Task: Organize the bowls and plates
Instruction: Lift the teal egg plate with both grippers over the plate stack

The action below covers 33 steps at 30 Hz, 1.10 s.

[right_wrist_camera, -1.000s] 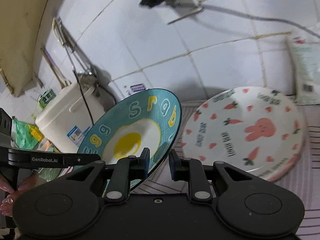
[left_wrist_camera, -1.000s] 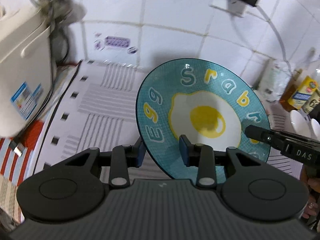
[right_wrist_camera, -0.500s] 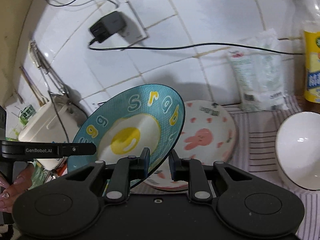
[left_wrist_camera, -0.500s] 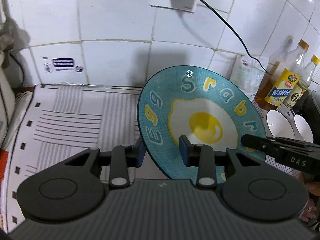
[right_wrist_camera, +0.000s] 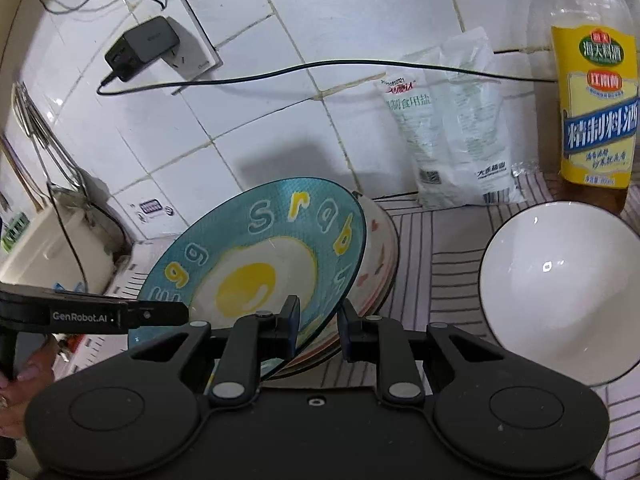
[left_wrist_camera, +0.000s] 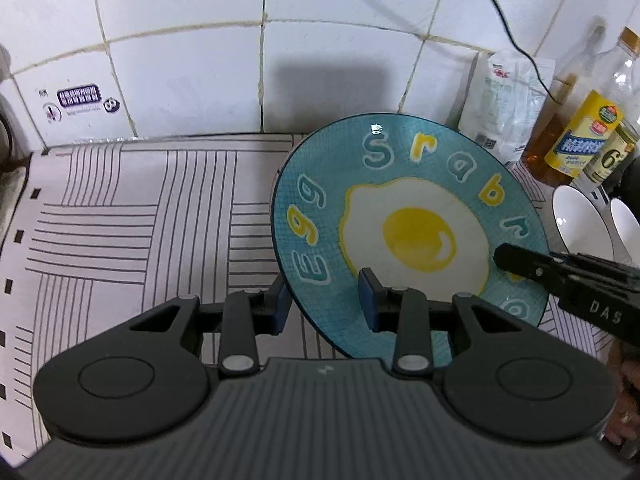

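Observation:
A teal plate with a fried-egg picture (left_wrist_camera: 412, 236) is held tilted between both grippers. My left gripper (left_wrist_camera: 322, 306) is shut on its left rim. My right gripper (right_wrist_camera: 318, 326) is shut on its right rim; the plate also shows in the right wrist view (right_wrist_camera: 256, 264). Just under and behind it lies a white plate with pink rabbit and carrot prints (right_wrist_camera: 380, 256), mostly hidden. A white bowl (right_wrist_camera: 560, 300) stands to the right of the plates; two white bowls (left_wrist_camera: 580, 220) show in the left wrist view.
Striped mat (left_wrist_camera: 120, 220) covers the counter. Against the tiled wall stand a salt bag (right_wrist_camera: 452, 128) and cooking wine bottles (right_wrist_camera: 596, 108). A charger (right_wrist_camera: 142, 46) with its cable hangs on the wall. A white appliance (right_wrist_camera: 52, 248) sits at far left.
Both grippers carried the teal plate to the right and down, over the rabbit plate, which is now mostly covered. The white bowl has come closer in the right wrist view.

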{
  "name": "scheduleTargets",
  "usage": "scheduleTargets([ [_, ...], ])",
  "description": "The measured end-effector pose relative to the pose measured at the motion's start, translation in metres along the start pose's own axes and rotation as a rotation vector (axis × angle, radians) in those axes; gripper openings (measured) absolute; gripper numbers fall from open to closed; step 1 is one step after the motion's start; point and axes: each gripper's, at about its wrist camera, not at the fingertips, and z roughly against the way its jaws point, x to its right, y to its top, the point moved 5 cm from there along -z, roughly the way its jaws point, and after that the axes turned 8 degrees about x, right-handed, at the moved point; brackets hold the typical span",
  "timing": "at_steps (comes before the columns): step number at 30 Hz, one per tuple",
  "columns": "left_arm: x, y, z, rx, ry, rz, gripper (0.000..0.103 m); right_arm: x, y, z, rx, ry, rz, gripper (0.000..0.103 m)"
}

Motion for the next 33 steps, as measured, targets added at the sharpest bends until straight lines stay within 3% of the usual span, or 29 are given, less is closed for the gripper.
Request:
scheduleTargets([
  [11, 0.001, 0.001, -0.023, -0.061, 0.018, 0.045, 0.034, 0.006, 0.011, -0.018, 0.001, -0.083, 0.019, 0.024],
  [15, -0.004, -0.001, -0.03, -0.098, 0.026, 0.085, 0.034, -0.006, 0.01, -0.024, -0.013, -0.134, 0.126, 0.025],
  [24, 0.004, -0.005, -0.033, -0.084, 0.062, 0.043, 0.034, -0.026, 0.005, -0.029, 0.026, -0.275, 0.299, 0.029],
  [33, 0.018, -0.013, -0.031, -0.053, 0.151, -0.008, 0.034, -0.03, 0.001, -0.036, 0.041, -0.358, 0.388, 0.035],
])
